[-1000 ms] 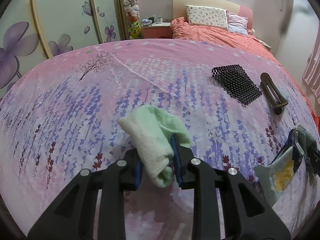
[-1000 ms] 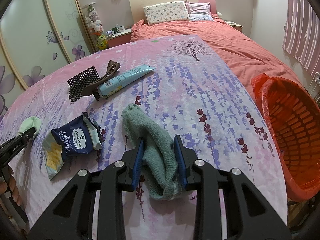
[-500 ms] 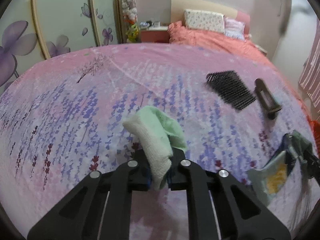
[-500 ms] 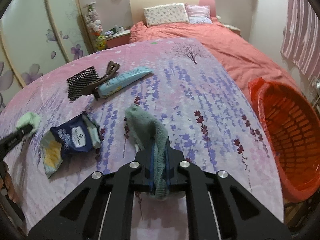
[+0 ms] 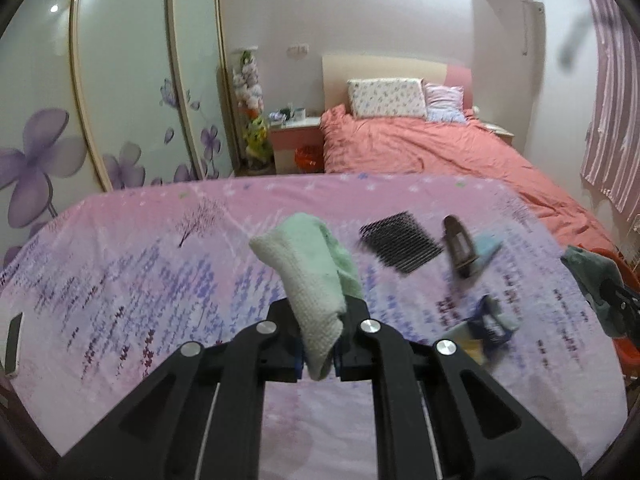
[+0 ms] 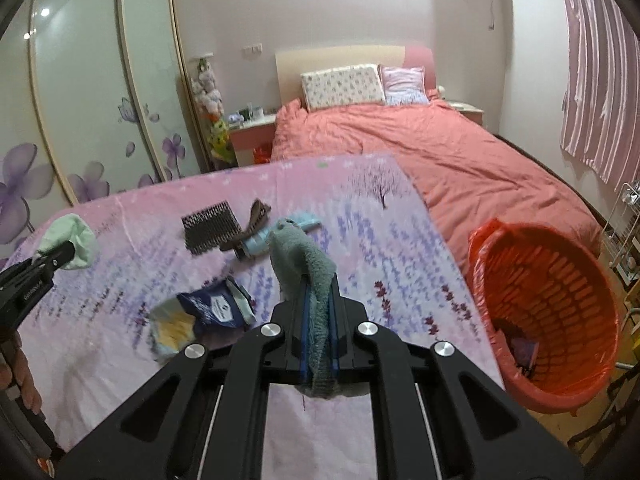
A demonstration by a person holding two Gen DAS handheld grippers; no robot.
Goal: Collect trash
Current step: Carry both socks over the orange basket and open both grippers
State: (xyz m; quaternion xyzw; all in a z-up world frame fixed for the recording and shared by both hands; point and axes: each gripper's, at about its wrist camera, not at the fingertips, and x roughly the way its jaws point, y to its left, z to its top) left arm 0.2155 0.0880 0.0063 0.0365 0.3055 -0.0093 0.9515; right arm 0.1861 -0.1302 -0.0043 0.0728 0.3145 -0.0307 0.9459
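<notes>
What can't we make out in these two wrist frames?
- Orange basket, right wrist view: contents mostly hidden by its wall; only a dark scrap shows.
- Blue snack bag, left wrist view: motion blur, print unreadable.
- Tube, right wrist view: partly covered by the dark green cloth and hair clip.
- Phone, left wrist view: cut off by the frame edge.
- Left tongs: pads buried in the light green cloth.
</notes>
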